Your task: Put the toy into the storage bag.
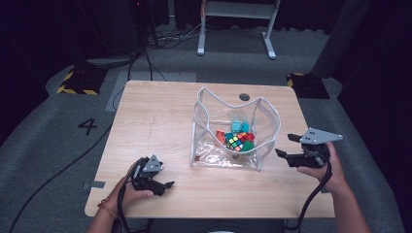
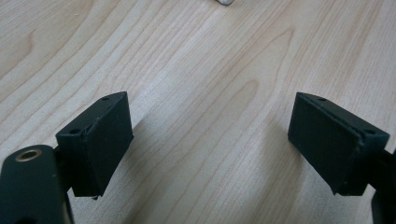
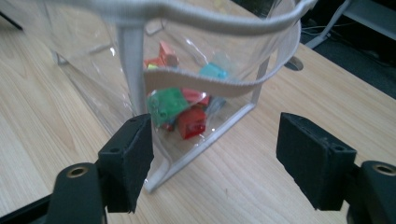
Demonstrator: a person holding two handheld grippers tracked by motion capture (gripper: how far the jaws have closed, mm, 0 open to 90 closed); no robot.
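Note:
A clear plastic bag point(image 1: 212, 158) with white trim stands open just right of the middle of the wooden table point(image 1: 155, 121). Inside lie a Rubik's cube point(image 1: 234, 141) and coloured blocks: teal point(image 1: 239, 127), green point(image 1: 248, 145) and red point(image 1: 221, 136). My right gripper point(image 1: 285, 145) hovers open just right of the bag. In the right gripper view its jaws stand wide around the bag's near corner trim point(image 3: 132, 60), with the green block point(image 3: 166, 105) and red block point(image 3: 192, 122) behind the plastic. My left gripper point(image 1: 165, 188) sits low at the table's front left, open over bare wood point(image 2: 210, 56).
A round cable hole point(image 1: 244, 96) lies in the table behind the bag. Beyond the table, on grey floor, are a white desk frame point(image 1: 233, 29), cables and yellow-black striped bases point(image 1: 77, 80). The right gripper is close to the table's right edge.

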